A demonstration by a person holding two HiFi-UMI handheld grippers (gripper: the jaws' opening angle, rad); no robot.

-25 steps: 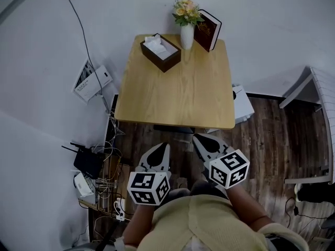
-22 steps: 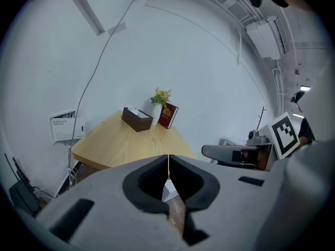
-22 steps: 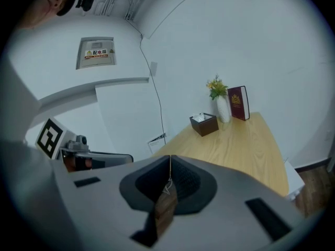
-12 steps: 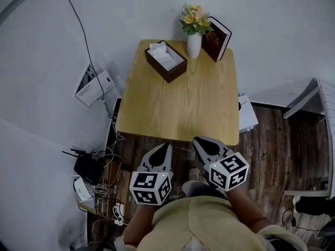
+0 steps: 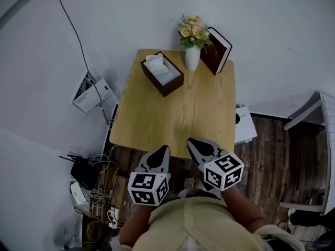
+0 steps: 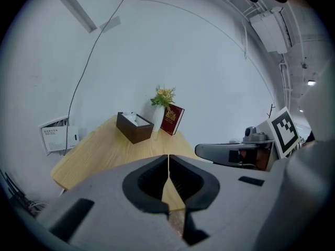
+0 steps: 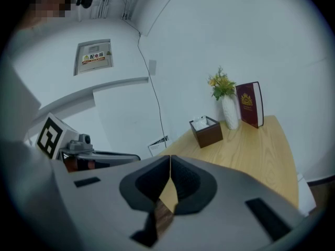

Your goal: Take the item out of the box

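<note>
Open dark brown box (image 5: 171, 87), white tissue (image 5: 158, 66) sticking out, upright

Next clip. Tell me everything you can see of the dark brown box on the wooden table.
The dark brown rectangular box is open-topped, with plain straight walls; the material is unclear. White tissue fills it and pokes above the rim. It stands upright, flat on the far left part of the light wooden table, turned at an angle to its edges. A white vase of flowers stands just to its right, close but apart. Nothing else touches it.
</note>
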